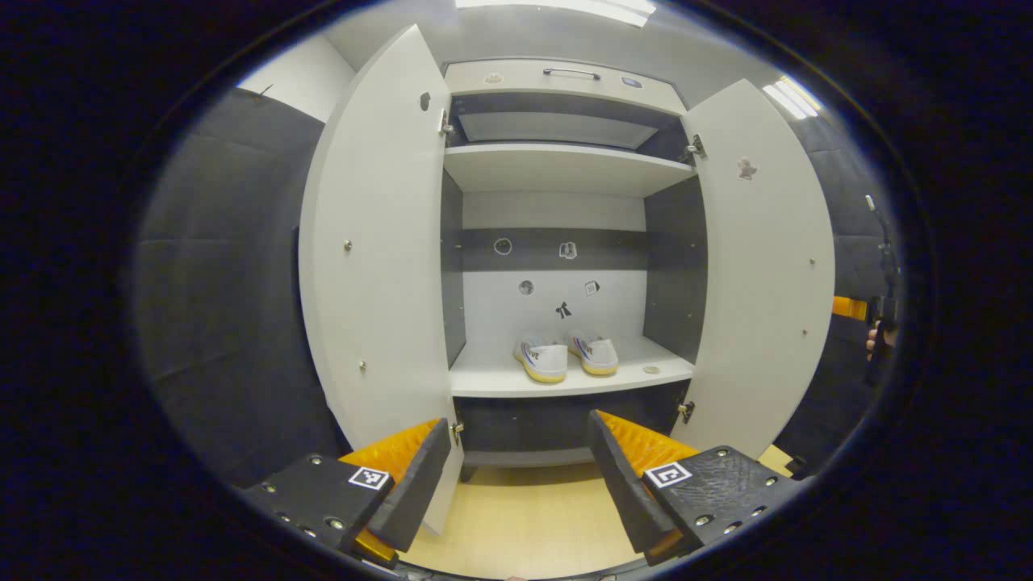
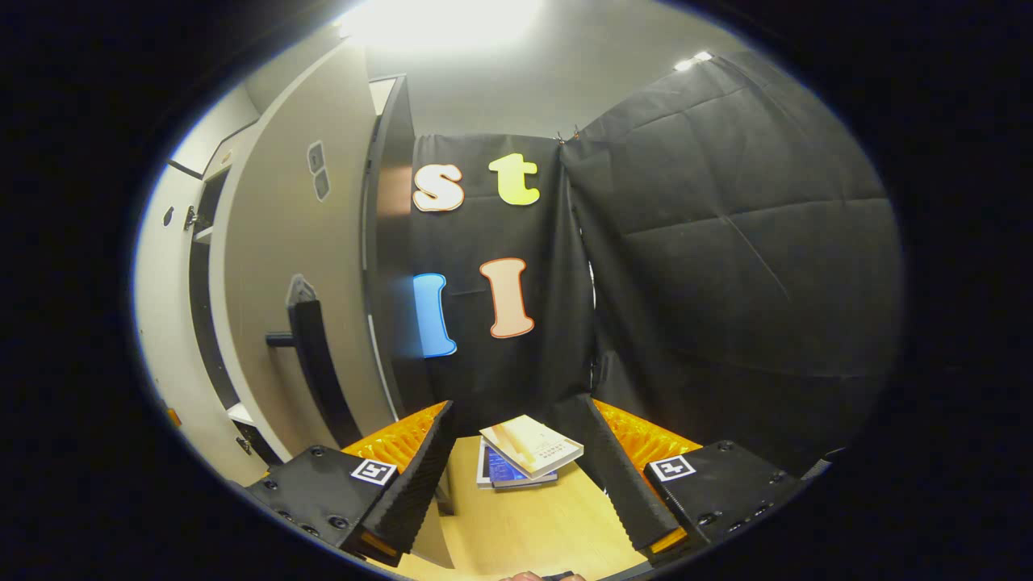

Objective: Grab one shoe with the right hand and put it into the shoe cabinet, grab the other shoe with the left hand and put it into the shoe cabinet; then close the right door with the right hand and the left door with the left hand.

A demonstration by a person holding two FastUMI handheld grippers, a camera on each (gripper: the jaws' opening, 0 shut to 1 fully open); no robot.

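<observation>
In the left gripper view, the shoe cabinet (image 1: 565, 169) is seen head-on with both doors swung wide open. The left door (image 1: 375, 266) and the right door (image 1: 759, 266) are spread to either side of the opening. Two pale shoes with yellow soles are set side by side on the lower shelf (image 1: 500, 379), heels toward the camera: the left shoe (image 1: 542, 360) is just beside the right shoe (image 1: 595, 353), and whether they touch cannot be told. A drawer with a handle (image 1: 571, 73) is seen at the top of the cabinet. The left gripper (image 1: 516, 464) is held in front of the cabinet above the wooden floor (image 1: 524, 516), its fingers apart and nothing between them. At the far right edge, beyond the right door, part of a hand (image 1: 873, 340) is seen on a dark gripper body. In the right gripper view, the right gripper (image 2: 516, 464) is held with its fingers apart and empty, the outer face of the right door, with its dark handle (image 2: 319, 371), standing just to their left. A small stack of books (image 2: 524, 460) is seen lying on the floor beyond the fingers, against the black cloth wall (image 2: 726, 266).
</observation>
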